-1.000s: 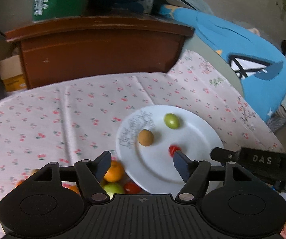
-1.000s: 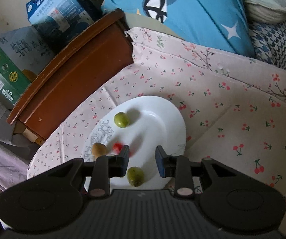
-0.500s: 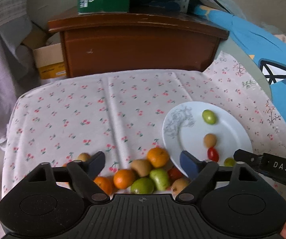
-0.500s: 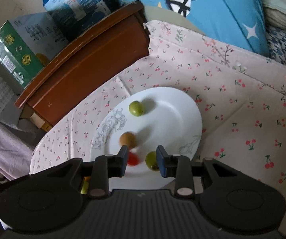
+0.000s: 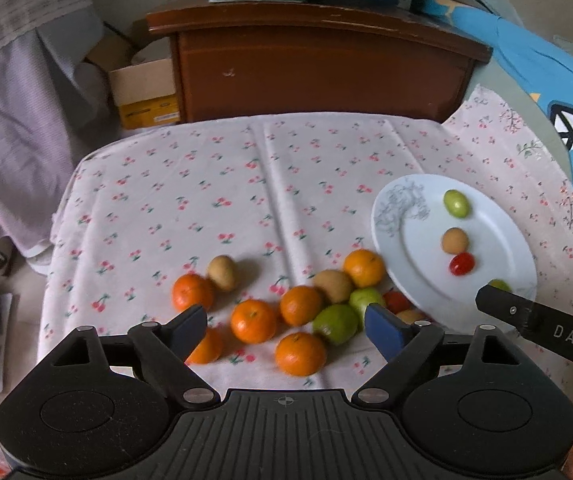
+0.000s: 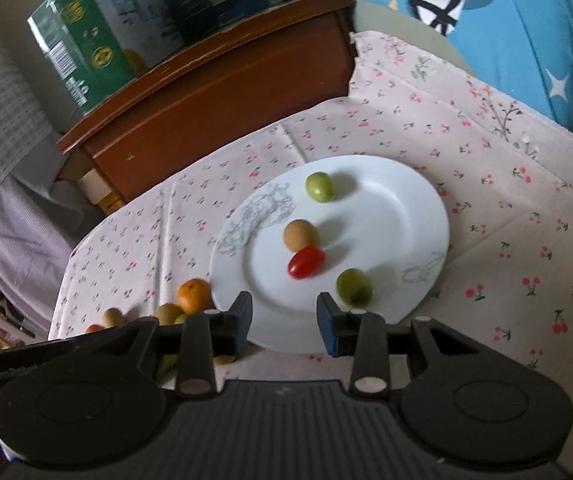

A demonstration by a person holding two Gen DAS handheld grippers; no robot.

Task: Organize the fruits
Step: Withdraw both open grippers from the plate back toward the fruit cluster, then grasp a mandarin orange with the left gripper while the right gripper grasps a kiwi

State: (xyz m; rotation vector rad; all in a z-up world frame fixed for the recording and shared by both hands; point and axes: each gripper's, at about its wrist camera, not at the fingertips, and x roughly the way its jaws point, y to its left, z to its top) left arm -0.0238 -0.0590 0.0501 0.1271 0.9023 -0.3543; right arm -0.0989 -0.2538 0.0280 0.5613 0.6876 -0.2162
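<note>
My left gripper [image 5: 284, 326] has just been opening wide, empty, above the oranges [image 5: 253, 321] on the tablecloth [image 5: 206, 184]; my right gripper [image 6: 284, 318] has just been opening slightly, empty, over the plate [image 6: 406, 216] holding 4 small fruits

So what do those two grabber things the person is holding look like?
Each hand-held gripper is black plastic with a ribbed body, two round discs at the sides and small silver pins. The left hand-held gripper has dark blue pads on its fingers. So does the right hand-held gripper, and its side shows white letters, DAS, in the left view.
</note>
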